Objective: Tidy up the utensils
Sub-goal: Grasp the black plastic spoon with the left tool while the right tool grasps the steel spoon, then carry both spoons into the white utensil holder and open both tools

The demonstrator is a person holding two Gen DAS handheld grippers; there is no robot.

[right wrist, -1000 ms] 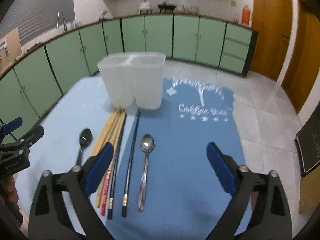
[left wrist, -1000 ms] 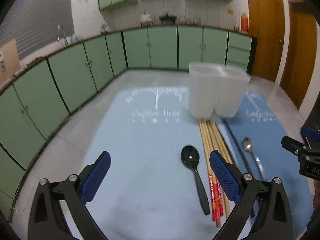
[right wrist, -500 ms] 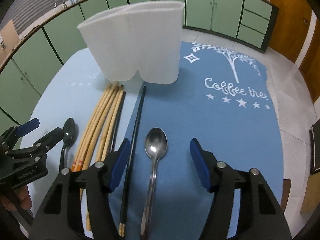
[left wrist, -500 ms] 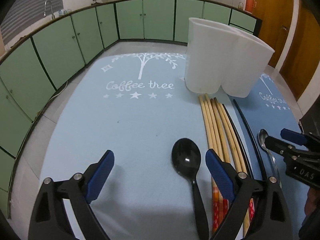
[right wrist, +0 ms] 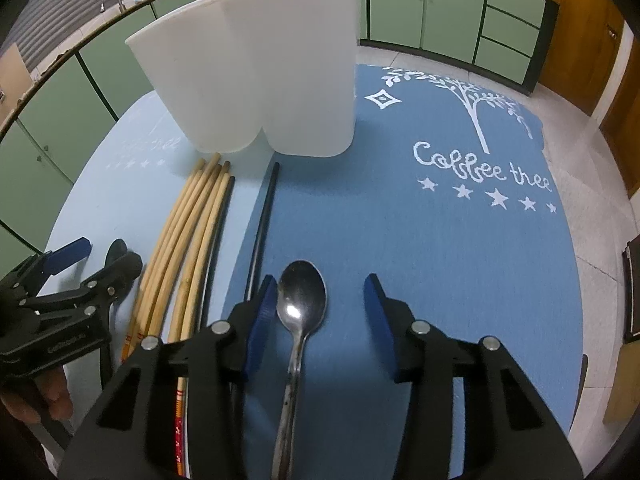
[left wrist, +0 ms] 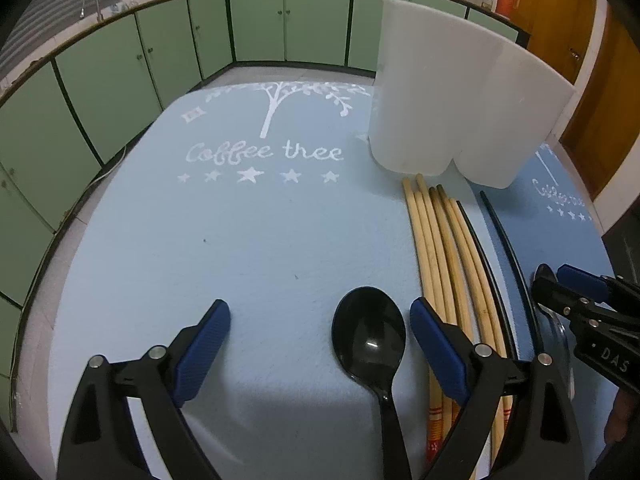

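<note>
Both grippers have dropped toward the mats. The right gripper (right wrist: 320, 312) is closing around the metal spoon (right wrist: 302, 300) (no contact yet); the left gripper (left wrist: 320, 340), jaws wide, straddles the black spoon (left wrist: 370, 336). Both pickups appear imminent.

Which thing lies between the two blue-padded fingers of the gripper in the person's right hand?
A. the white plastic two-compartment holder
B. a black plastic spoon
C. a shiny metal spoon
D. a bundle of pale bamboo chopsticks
C: in the right wrist view the shiny metal spoon lies on the darker blue mat between the fingers of the right gripper, whose jaws are closing and whose pads do not yet press on it.
</note>
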